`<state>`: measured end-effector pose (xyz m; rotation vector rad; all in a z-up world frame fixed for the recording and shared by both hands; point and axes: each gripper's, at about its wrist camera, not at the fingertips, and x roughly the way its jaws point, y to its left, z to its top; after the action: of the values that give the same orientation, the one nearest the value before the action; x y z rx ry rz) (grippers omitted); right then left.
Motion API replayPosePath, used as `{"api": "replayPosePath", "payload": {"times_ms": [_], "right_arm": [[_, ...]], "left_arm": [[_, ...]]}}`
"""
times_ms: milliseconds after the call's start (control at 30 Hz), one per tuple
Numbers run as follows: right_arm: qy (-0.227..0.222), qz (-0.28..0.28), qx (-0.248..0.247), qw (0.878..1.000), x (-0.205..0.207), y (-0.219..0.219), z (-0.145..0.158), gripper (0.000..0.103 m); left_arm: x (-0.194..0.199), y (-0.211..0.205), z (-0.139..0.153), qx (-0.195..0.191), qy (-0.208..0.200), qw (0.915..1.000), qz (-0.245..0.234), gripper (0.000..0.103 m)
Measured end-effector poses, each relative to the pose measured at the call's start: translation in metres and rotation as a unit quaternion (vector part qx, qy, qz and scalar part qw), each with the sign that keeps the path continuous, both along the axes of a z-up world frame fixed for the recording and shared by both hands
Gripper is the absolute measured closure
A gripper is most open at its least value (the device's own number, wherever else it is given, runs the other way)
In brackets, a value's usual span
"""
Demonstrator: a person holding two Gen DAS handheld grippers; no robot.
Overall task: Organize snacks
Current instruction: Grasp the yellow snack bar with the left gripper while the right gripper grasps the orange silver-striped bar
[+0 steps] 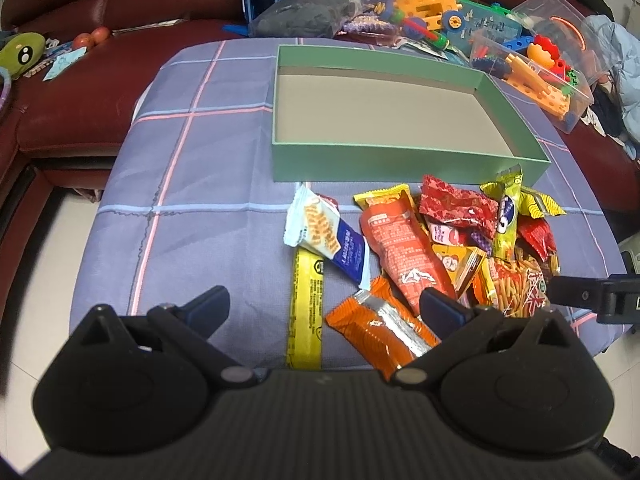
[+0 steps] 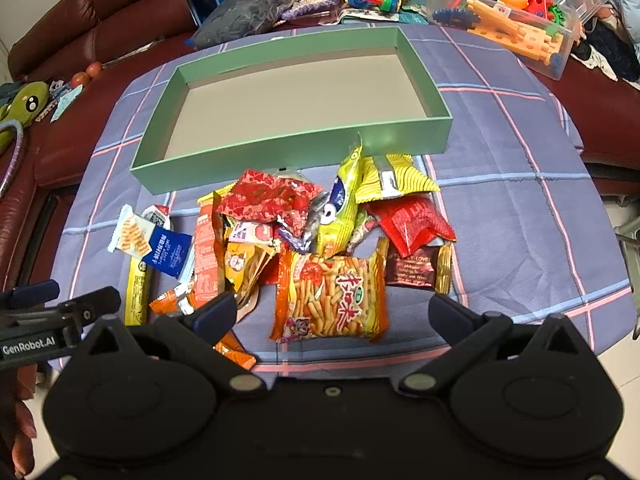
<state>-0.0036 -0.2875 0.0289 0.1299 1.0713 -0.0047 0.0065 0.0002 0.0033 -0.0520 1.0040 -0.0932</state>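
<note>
While hidden leftward, brown packet (image 2: 412,270), right view

We see a pale green box (image 2: 280,144) with a grey floor on our lilac cloth (image 2: 520,216) crossed by pink and blue lines. Snack packets (image 2: 332,292) show orange, red, yellow; the sofa (image 1: 100,92) is maroon.

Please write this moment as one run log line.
stage: start | open green cardboard box: empty | snack packets: piled on cloth before box | left gripper: open | right gripper: open

Both wrist views forward-down, sharing green box (image 1: 400,164).
</note>
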Motion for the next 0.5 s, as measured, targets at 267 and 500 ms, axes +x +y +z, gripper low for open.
{"api": "replayPosePath", "payload": {"times_ms": [267,500], "right_arm": [[0.008,0.011,0.021,1.0,0.002,0.001,-0.01,0.0],[0.02,0.041,0.057,0.997,0.007,0.01,-0.023,0.0]], "left_arm": [[0.007,0.016,-0.024,-0.01,0.017,0.9997,0.016,0.0],[0.028,0.026,-0.055,0.002,0.038,0.9991,0.019,0.001]]}}
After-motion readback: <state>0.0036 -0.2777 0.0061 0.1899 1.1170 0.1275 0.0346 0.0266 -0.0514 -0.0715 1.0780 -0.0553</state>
